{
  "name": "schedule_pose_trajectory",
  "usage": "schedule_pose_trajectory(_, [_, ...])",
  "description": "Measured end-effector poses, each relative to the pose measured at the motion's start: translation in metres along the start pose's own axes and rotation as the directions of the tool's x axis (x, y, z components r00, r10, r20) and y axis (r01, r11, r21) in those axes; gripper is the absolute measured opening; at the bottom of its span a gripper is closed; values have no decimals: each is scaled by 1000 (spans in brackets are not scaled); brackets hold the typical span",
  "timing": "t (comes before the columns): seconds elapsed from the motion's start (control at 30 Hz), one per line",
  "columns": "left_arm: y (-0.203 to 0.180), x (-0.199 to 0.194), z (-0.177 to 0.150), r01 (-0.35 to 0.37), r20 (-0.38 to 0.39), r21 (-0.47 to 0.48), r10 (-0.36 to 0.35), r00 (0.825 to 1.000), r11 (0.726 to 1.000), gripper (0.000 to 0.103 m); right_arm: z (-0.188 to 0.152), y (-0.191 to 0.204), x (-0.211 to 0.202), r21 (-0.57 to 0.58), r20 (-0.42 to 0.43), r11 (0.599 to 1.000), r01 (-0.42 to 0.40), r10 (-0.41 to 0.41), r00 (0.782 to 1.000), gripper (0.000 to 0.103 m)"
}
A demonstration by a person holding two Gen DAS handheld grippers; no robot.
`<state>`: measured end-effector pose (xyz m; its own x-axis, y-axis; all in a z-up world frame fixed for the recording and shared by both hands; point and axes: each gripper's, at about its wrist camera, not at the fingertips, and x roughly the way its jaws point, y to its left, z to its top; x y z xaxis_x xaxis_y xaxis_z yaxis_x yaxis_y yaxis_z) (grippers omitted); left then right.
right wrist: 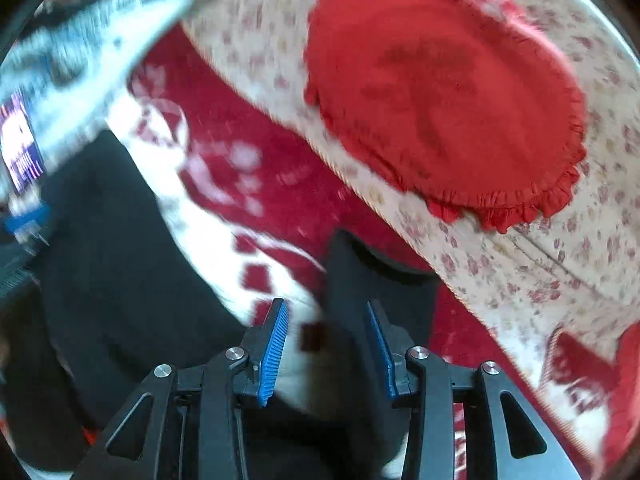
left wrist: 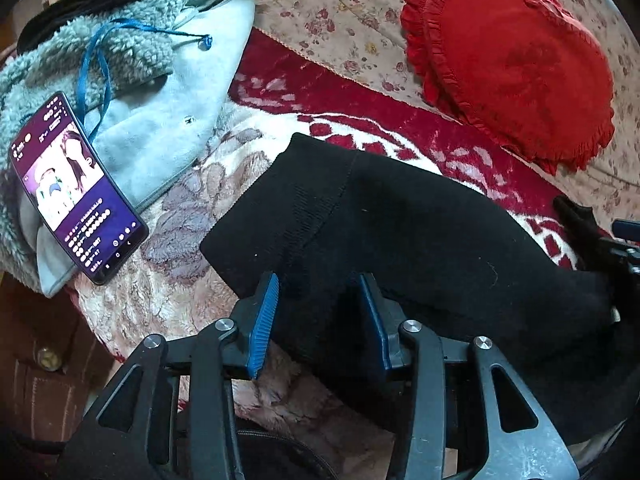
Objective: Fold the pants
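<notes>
Both blue-padded grippers, left gripper (left wrist: 318, 320) and right gripper (right wrist: 326, 344), gape, released, over black knit pants (left wrist: 400, 232). Pants lie partly folded across the red-and-cream blanket's (left wrist: 192, 280) middle; more folds probably remain.

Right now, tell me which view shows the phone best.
The left wrist view: the phone lies sharp and whole on the grey fleece jacket, its screen lit. The right wrist view catches only a blurred sliver of it at the left edge.

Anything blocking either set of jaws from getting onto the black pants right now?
Nothing visible. The black pants already lie between the left gripper's open jaws, and black cloth sits between the right gripper's open jaws. The phone lies off to the side.
</notes>
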<state>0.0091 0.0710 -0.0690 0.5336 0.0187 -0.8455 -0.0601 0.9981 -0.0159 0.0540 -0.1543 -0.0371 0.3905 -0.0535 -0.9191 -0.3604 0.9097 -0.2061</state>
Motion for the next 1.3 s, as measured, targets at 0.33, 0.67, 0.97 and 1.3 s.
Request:
schedule_pose_trajectory(0.33, [1,4,2,5,1,-10,-5,1000,1000,45,-22,-34,24,49,-40,991,-127,129,991,13])
schedule_pose_trajectory(0.67, [1,1,-3,1,24,5,-1,1000,1000,45,-182,-99,-113,426,314,866,-263,131,940,9])
schedule_pose_trajectory(0.97, [-6,3,-2,-51,14,17,50,999,999,46,-316,-121,-77,688,375,598,-411,192,907,13])
schedule_pose_trajectory(1.3, [-11,4,-3,-80,14,32,79,997,996,47,-329,-116,-40,706,535,383,-595,262,803,44])
